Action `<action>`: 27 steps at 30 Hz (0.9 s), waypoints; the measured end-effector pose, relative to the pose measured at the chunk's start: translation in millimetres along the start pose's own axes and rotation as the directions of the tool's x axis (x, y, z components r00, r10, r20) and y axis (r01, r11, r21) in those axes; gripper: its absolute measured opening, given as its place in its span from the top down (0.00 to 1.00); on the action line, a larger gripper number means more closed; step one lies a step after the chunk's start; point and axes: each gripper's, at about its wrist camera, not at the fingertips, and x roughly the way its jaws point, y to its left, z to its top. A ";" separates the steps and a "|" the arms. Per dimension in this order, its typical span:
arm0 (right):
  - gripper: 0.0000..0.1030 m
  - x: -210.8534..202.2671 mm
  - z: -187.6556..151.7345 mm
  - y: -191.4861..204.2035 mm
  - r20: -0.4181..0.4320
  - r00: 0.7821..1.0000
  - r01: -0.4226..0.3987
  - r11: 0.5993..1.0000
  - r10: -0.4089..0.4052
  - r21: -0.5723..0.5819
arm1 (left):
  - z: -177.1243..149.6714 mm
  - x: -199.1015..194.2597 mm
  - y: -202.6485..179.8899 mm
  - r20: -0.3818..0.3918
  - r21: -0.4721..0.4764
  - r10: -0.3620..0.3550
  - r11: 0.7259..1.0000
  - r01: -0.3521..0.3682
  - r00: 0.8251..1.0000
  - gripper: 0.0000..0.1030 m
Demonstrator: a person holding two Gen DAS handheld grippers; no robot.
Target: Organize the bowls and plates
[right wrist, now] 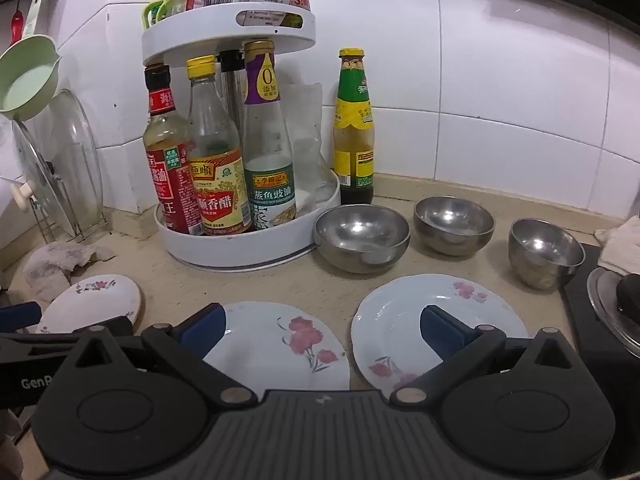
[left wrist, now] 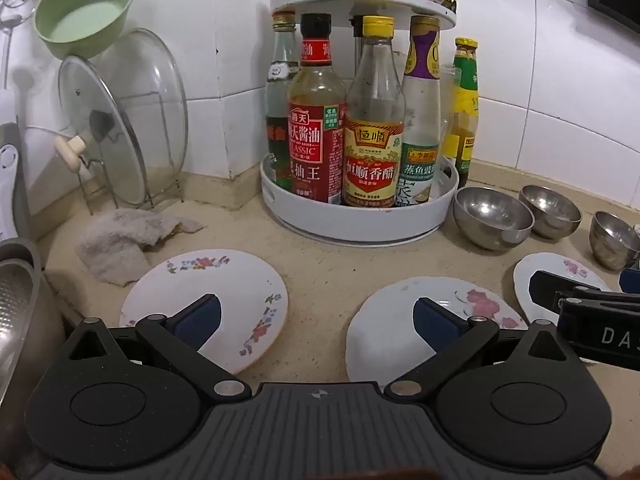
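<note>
Plates [right wrist: 276, 344] lie flat, bowls [right wrist: 362, 236] upright

This is a home kitchen, lived-in and a bit worn. White wall tiles [right wrist: 500, 80] meet in a corner behind a beige stone worktop [right wrist: 248, 284]. In that back corner stands a white two-tier turntable rack [left wrist: 360, 216] crowded with soy sauce and vinegar bottles [left wrist: 318, 128], packets on its upper tier. Glass pot lids [left wrist: 120, 120] lean in a wire stand near the worktop's left edge, a green plastic colander [left wrist: 80, 16] above them, a crumpled cloth [left wrist: 120, 240] just in front. Steel bowls [right wrist: 362, 236] and flowered plates [right wrist: 280, 344] sit on the worktop, and at its right edge a black hob [right wrist: 580, 288] carries a lidded pot.
</note>
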 end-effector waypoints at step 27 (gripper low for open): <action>0.01 -1.1 0.2 7.5 -0.006 1.000 0.025 1.000 -0.025 0.014 | -0.5 3.0 2.4 0.006 0.010 -0.017 1.000 0.017 1.000 0.00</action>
